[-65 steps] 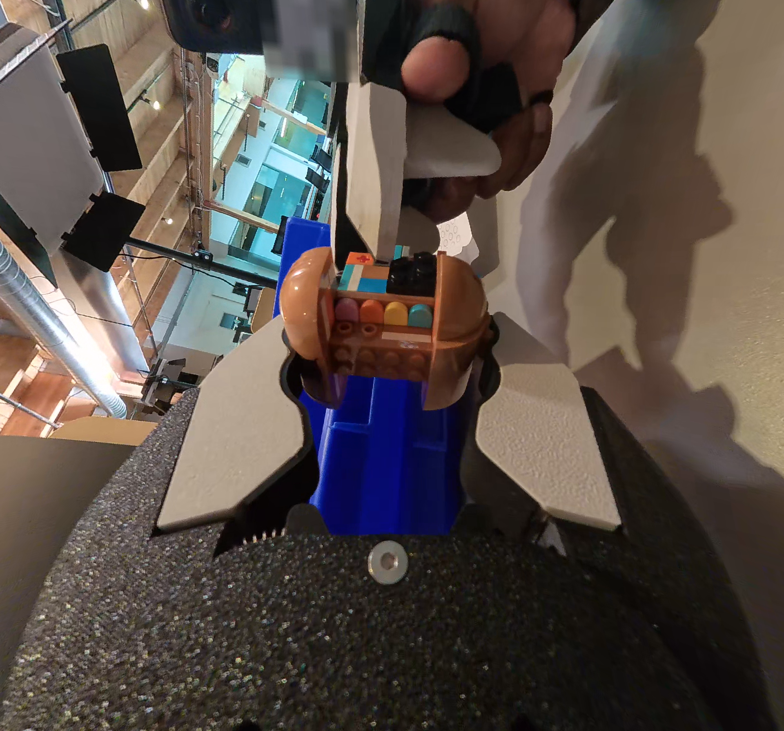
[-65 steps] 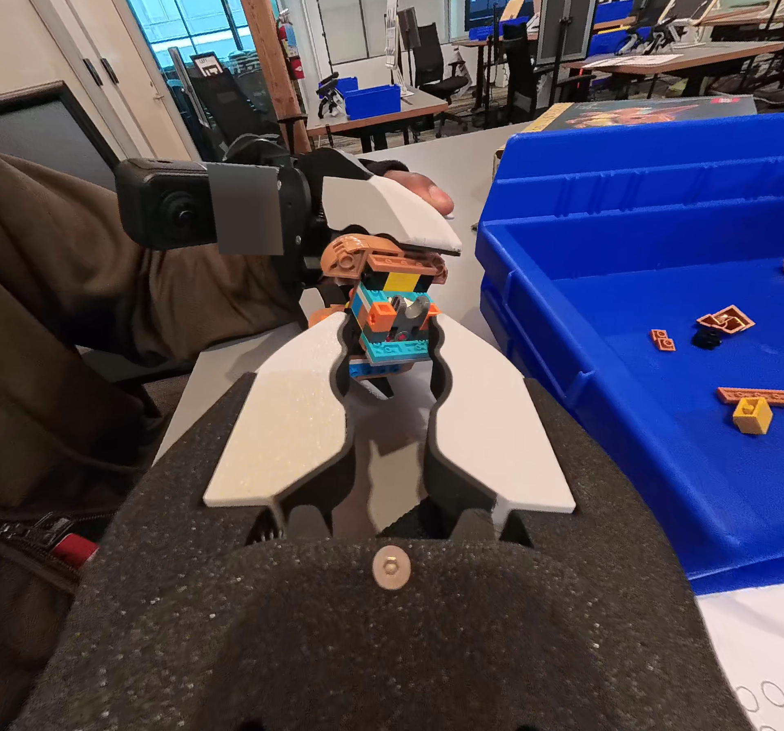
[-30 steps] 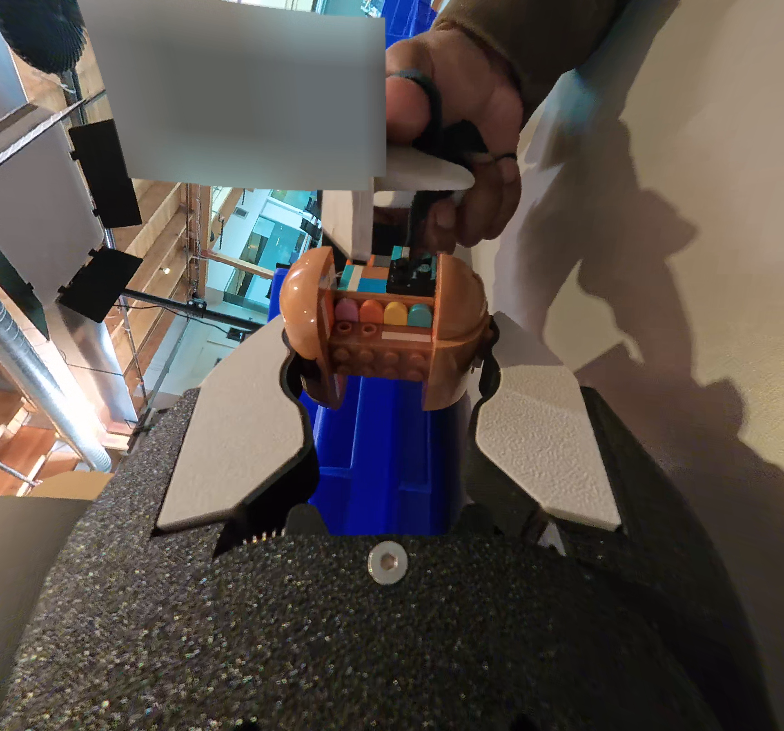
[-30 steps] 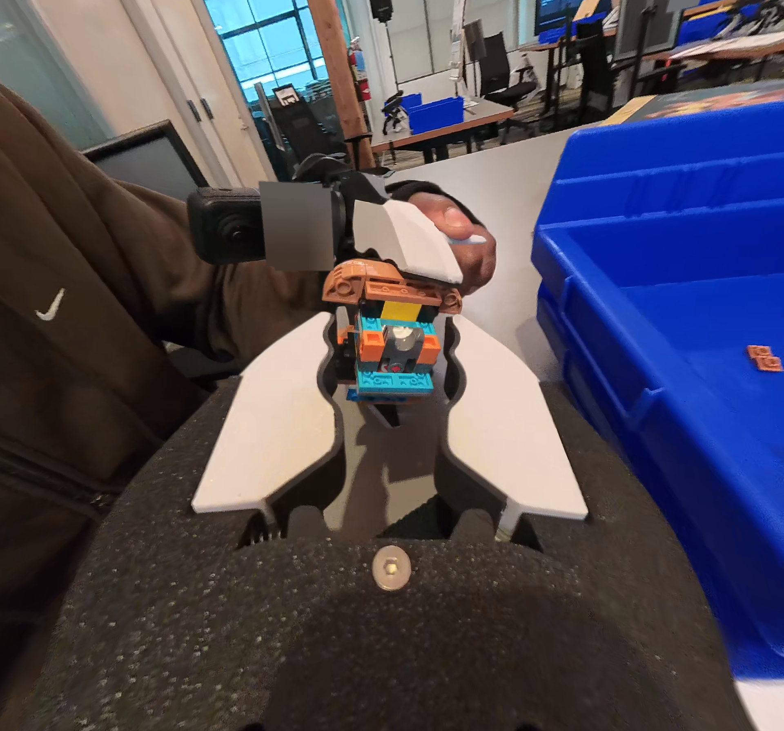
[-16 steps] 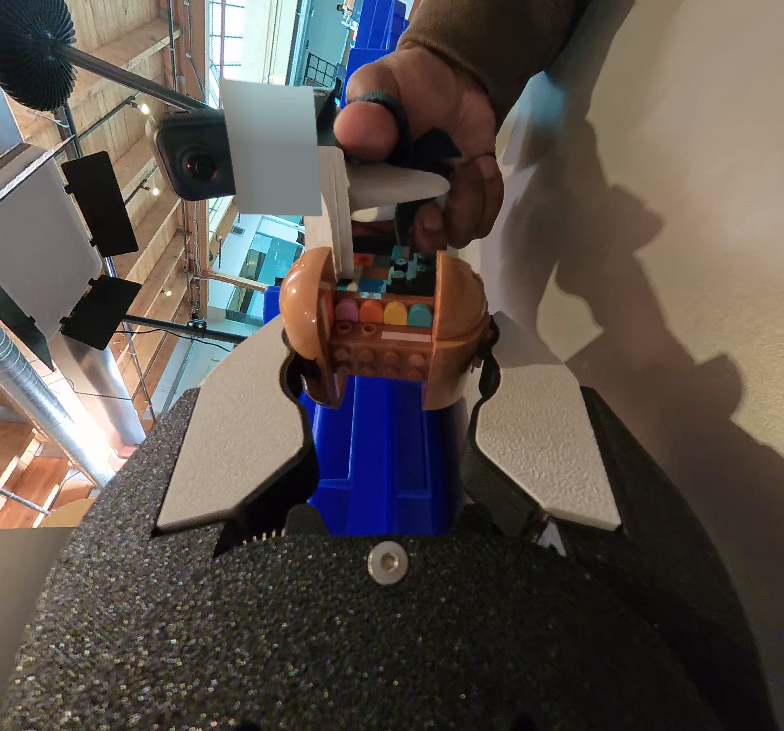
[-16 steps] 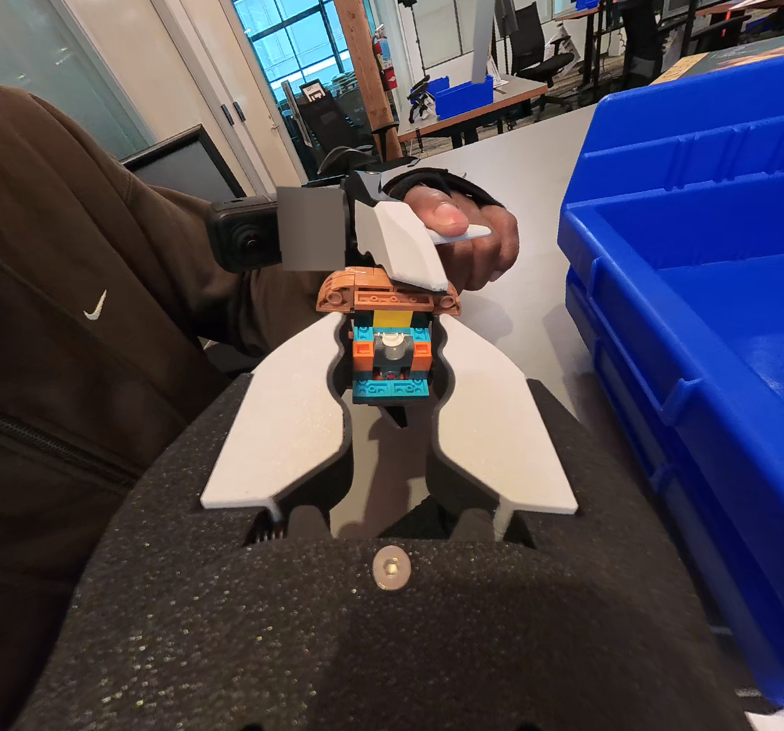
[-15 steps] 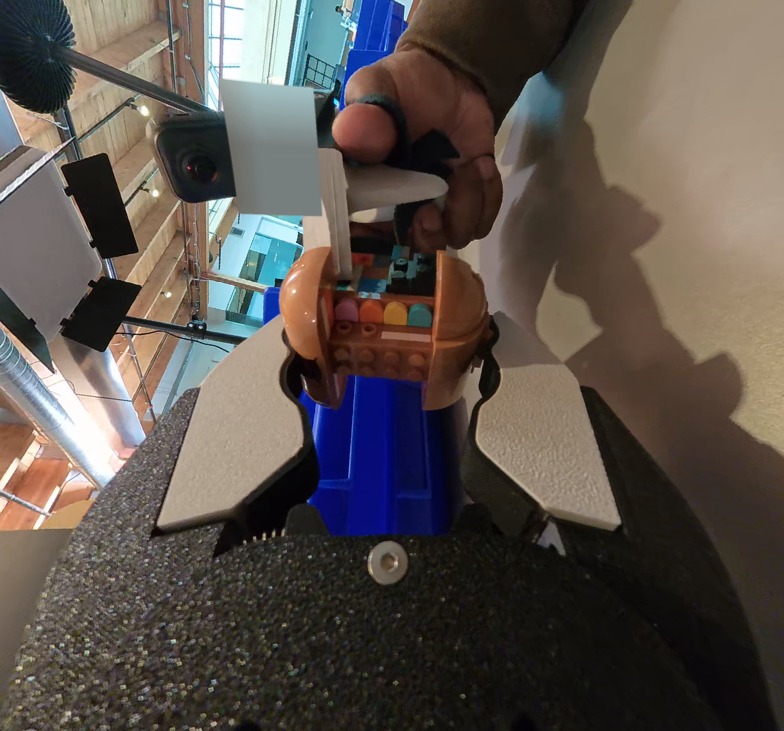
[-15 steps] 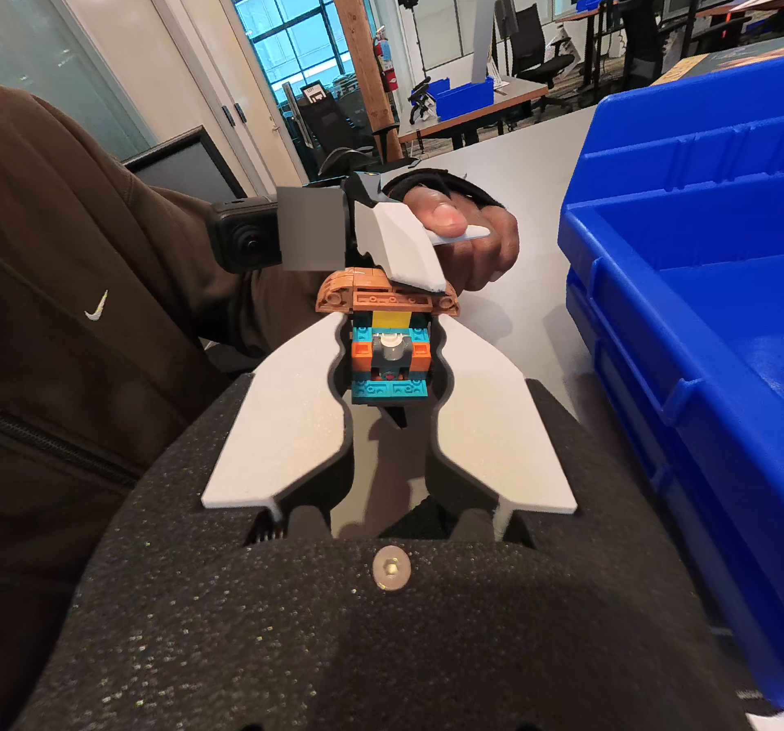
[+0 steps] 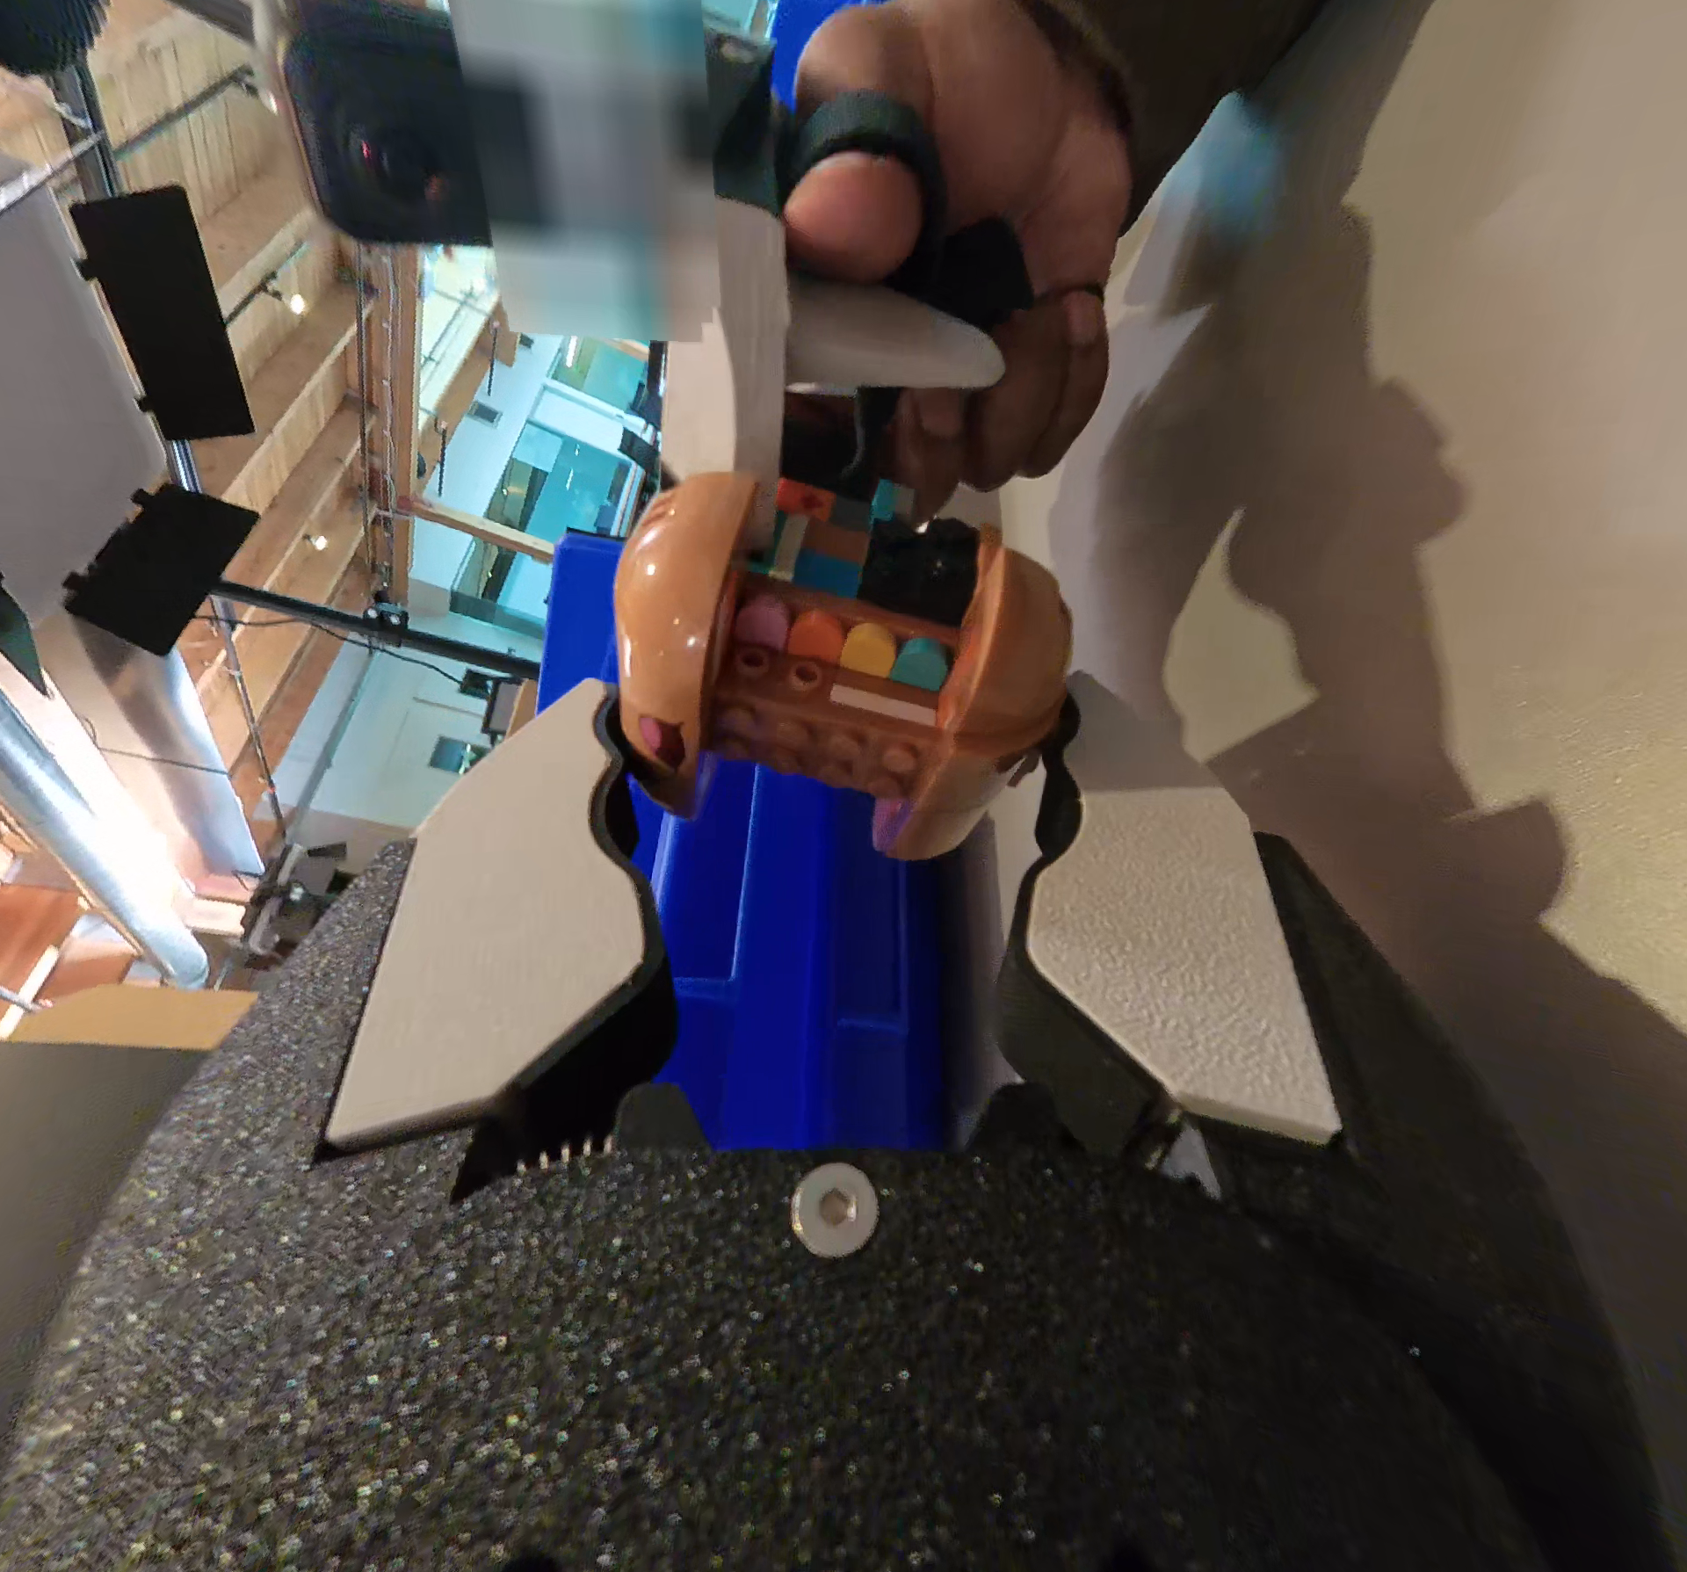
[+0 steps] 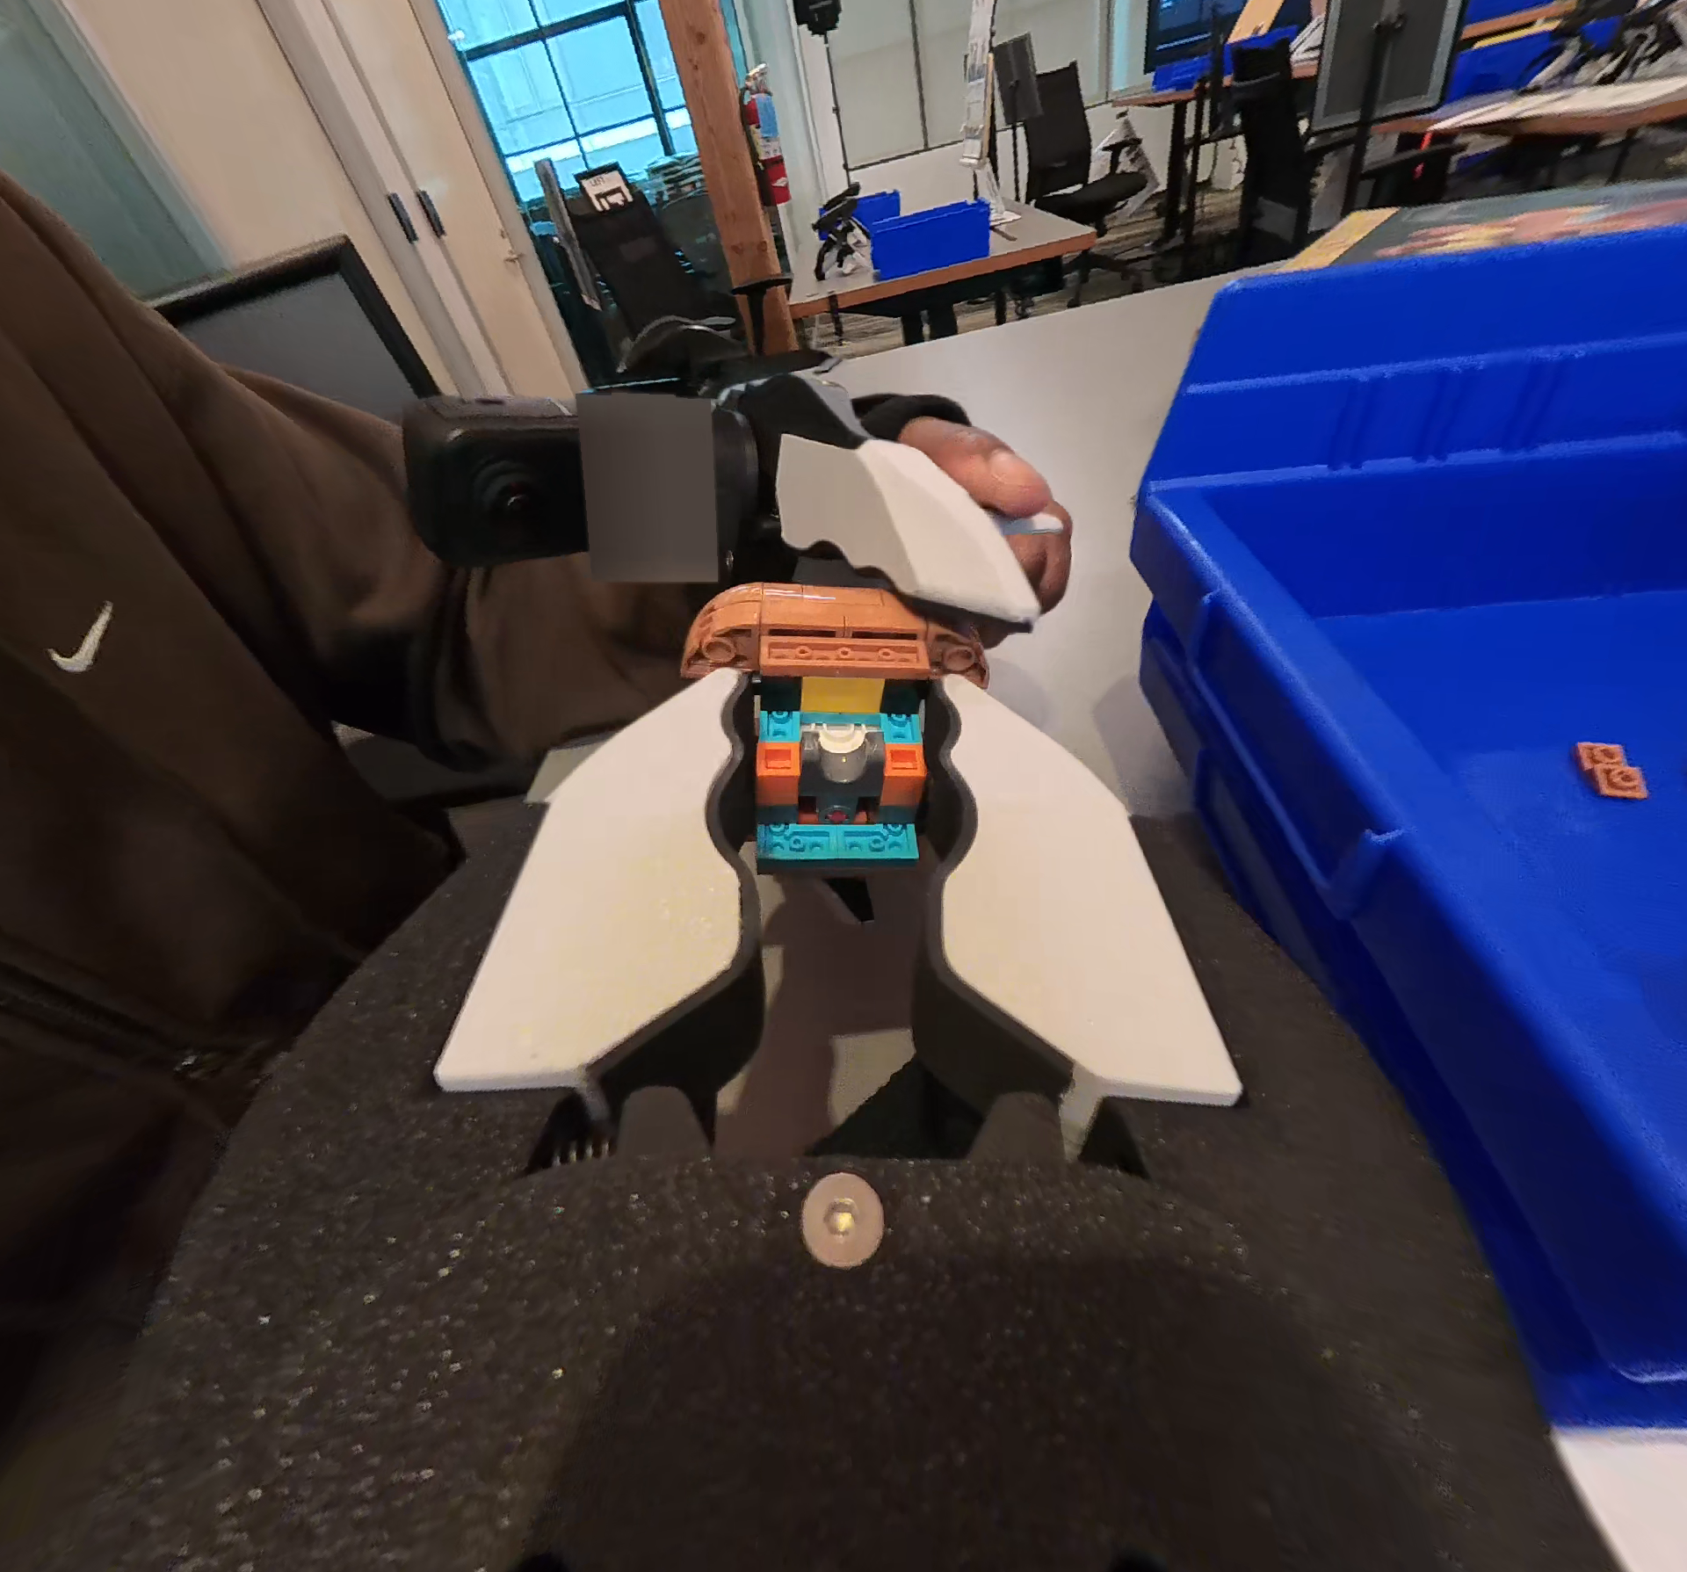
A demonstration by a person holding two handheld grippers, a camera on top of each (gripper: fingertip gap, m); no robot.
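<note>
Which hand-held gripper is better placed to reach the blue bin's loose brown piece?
Right hand-held gripper, probably: blue bin and brown piece lie beside it; left hand-held gripper sits farther off. Both shut on the brick model.

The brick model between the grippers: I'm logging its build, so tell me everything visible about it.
The brick model is glossy plastic: a brown rounded shell over a teal, orange, yellow and grey core, with pink, orange, yellow and teal studs in a row. The left hand-held gripper clamps the shell, the right hand-held gripper the core, off the table.

Grey table (image 10: 1050, 396) (blue bin (image 10: 1424, 661) on it).
</note>
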